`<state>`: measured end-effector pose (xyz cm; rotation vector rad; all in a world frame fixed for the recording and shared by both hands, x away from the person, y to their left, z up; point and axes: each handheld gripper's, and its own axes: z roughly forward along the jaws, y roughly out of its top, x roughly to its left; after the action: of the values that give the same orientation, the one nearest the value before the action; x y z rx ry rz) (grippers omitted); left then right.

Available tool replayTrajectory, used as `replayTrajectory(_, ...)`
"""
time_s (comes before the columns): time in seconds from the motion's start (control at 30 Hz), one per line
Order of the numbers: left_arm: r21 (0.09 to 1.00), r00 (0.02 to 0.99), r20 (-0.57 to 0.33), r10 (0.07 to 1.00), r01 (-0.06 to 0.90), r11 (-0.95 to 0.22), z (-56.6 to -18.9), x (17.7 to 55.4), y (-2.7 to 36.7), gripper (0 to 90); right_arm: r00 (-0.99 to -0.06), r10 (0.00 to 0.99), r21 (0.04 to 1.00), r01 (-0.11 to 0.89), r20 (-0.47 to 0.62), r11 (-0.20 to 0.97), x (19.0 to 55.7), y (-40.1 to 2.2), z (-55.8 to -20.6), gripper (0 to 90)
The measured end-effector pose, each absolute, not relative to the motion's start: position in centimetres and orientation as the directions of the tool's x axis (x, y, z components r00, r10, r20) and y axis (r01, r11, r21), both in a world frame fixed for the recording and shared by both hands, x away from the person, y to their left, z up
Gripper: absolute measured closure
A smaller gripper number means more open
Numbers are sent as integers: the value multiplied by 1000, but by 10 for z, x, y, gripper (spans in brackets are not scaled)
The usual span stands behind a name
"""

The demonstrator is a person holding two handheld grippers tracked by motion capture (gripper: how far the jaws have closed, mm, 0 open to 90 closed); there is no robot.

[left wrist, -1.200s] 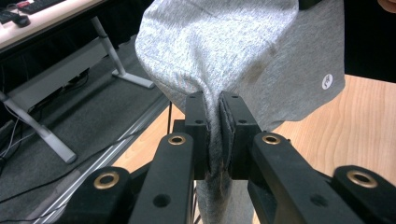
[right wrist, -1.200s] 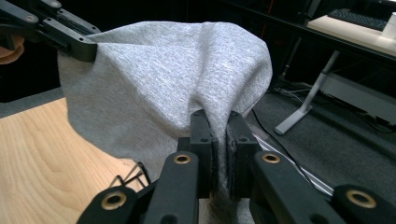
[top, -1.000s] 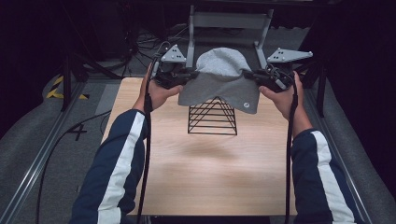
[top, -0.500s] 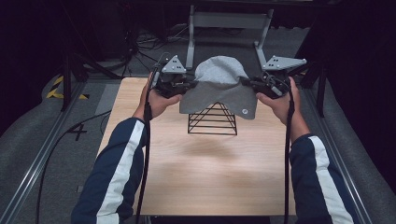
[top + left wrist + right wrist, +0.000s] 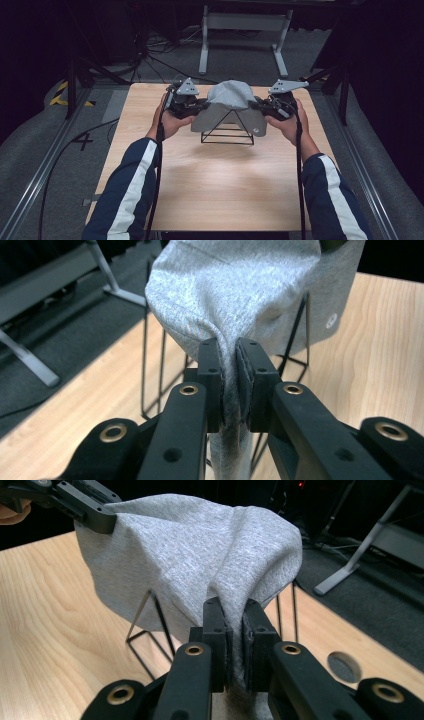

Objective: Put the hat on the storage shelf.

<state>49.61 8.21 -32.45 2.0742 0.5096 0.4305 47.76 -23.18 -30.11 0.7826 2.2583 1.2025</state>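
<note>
While your two forearms in dark sleeves with a white stripe (image 5: 131, 190) are reaching up from the near edge of the wooden table (image 5: 220, 190), you are gripping a handheld gripper in each hand over its far half. Your left gripper (image 5: 196, 106) is pinching the left edge of a grey cloth (image 5: 231, 95); in the left gripper view its jaws are pressing together on a gathered fold of the fabric (image 5: 227, 295), with the cloth bunching just above the pads. Your right gripper (image 5: 261, 107) is doing the same on the right edge, and in the right gripper view its jaws are clamping a fold of the cloth (image 5: 200, 555) while the fabric is stretching away toward the left gripper (image 5: 95, 512) at the upper left. Between the grippers the cloth is lying draped over the peak of a black wire frame (image 5: 227, 134) that is standing on the table, its front flap hanging down in front of the wires and showing a small round mark near the lower right corner. Beyond the table a grey metal stand (image 5: 245, 25) is sitting on the dark carpeted floor, with black cables (image 5: 150, 55) lying to its left
</note>
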Motion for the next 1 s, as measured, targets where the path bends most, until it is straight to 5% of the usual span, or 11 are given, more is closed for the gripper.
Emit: replayTrajectory(1.0,787,859,73,507,262,-558,-395,502,66,814,-726,684,787,382,-69,484,484,-235,-381,835)
